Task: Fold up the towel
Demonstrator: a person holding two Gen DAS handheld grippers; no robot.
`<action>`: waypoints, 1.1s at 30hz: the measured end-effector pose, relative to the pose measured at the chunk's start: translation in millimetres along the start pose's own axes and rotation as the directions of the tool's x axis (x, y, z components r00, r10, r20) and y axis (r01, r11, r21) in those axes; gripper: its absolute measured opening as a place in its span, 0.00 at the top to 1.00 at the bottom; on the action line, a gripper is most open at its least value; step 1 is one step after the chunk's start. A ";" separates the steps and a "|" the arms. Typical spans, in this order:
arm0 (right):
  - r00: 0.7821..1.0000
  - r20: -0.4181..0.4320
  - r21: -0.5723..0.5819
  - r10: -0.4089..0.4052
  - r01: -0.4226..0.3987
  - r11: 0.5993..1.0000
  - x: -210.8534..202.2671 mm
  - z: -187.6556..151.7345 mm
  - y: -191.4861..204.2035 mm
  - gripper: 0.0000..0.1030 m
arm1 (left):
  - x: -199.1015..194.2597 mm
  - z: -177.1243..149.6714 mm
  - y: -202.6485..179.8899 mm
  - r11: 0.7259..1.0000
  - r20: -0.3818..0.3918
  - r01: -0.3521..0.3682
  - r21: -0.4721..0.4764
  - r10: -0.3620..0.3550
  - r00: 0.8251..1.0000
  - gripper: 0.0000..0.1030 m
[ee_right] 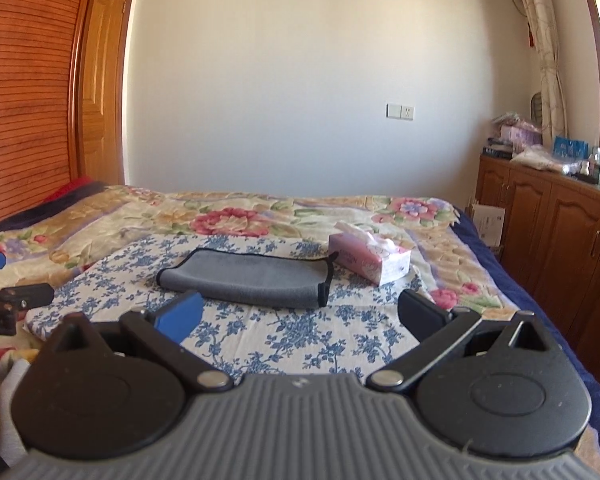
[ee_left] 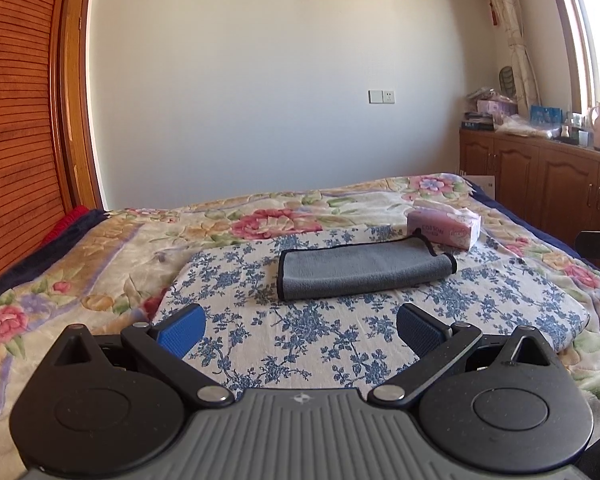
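Note:
A grey towel (ee_left: 360,270) with black trim lies folded into a long strip on a blue-flowered cloth (ee_left: 300,344) on the bed; it also shows in the right wrist view (ee_right: 252,280). A black hanging loop sticks out at its right end. My left gripper (ee_left: 300,330) is open and empty, held above the cloth short of the towel. My right gripper (ee_right: 300,316) is open and empty too, just short of the towel's near edge. Part of the left gripper (ee_right: 4,300) shows at the left edge of the right wrist view.
A pink tissue box (ee_left: 444,228) stands just behind the towel's right end, seen also in the right wrist view (ee_right: 368,258). A floral blanket (ee_left: 100,248) covers the bed. Wooden cabinets (ee_left: 540,188) with clutter line the right wall. A slatted wooden headboard (ee_left: 16,120) is at left.

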State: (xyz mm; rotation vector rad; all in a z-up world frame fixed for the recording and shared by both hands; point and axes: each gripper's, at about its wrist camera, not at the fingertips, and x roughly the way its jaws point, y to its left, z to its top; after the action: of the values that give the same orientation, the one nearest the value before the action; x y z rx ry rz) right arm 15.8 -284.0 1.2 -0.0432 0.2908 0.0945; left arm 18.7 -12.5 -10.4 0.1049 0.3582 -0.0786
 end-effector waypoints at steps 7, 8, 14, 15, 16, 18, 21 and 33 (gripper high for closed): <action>0.999 0.039 0.010 -0.012 0.011 1.000 -5.3 0.5 -2.5 0.00 | -5.9 1.0 -1.7 1.000 0.039 -0.002 0.009 0.001 0.999 0.00; 0.999 0.042 0.012 -0.013 0.013 1.000 -5.4 0.6 -3.2 0.00 | -6.5 1.1 -1.5 1.000 0.042 -0.001 0.008 0.001 0.999 0.00; 0.999 0.046 0.012 -0.020 0.019 1.000 -5.1 0.2 -2.4 0.00 | -7.2 1.2 0.9 1.000 0.048 -0.004 -0.008 0.005 0.999 0.00; 0.999 0.046 0.011 -0.020 0.019 1.000 -5.1 0.1 -2.5 0.00 | -7.2 1.2 1.1 1.000 0.048 -0.005 -0.010 0.006 0.999 0.00; 0.999 0.047 0.010 -0.020 0.020 1.000 -5.6 -0.2 -2.4 0.00 | -7.1 1.0 1.8 1.000 0.048 -0.005 -0.011 0.006 0.999 0.00; 0.999 0.046 0.009 -0.020 0.020 1.000 -5.7 -0.5 -1.8 0.00 | -6.6 1.0 1.8 1.000 0.046 -0.008 -0.012 0.008 0.999 0.00; 0.999 0.046 0.009 -0.019 0.019 1.000 -5.4 -0.3 -2.0 0.00 | -6.6 0.7 1.7 1.000 0.045 -0.009 -0.013 0.009 0.999 0.00; 0.999 0.050 0.014 -0.021 0.020 1.000 -6.4 -0.7 -3.6 0.00 | -6.9 0.8 1.4 1.000 0.045 -0.009 -0.010 0.010 0.999 0.00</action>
State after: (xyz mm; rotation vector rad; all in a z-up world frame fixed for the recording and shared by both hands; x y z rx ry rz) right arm 9.9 -288.2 2.5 -0.0308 0.2404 0.0733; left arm 12.6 -10.7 -7.1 0.0951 0.3129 -0.0699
